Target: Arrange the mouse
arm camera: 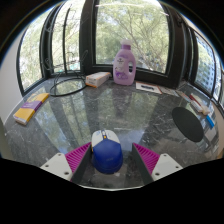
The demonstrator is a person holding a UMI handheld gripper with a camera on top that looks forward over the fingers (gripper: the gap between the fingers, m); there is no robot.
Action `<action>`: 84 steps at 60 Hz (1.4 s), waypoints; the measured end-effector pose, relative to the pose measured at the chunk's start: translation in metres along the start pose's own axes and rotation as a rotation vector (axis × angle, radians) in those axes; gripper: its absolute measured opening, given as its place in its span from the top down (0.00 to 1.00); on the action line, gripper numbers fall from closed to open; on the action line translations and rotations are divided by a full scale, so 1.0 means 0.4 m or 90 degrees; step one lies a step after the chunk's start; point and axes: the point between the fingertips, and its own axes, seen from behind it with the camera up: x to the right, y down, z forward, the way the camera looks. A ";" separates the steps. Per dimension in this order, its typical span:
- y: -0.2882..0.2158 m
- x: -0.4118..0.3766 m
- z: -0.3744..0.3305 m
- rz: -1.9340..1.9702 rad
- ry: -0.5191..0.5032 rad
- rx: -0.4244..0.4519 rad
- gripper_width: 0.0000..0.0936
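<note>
Now the blue-and-white mouse [106, 152] lies on the glass desk [80, 115] between the gripper [112, 160] fingers, w/ gaps at both sides; gripper is apart, not clamping it.

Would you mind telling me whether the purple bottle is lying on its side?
No, the purple bottle stands upright on the table near the window, far beyond the mouse.

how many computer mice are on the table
1. The mouse, blue and white, sits on the table between the open fingers, not gripped. No other mouse shows, though one could be hidden behind the purple bottle.
</note>
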 end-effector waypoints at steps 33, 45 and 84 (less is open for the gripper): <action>-0.048 -0.042 0.034 -0.003 -0.030 0.016 0.61; -0.352 -0.022 -0.129 0.001 -0.113 0.151 0.62; -0.213 0.886 0.153 0.089 0.055 0.048 0.61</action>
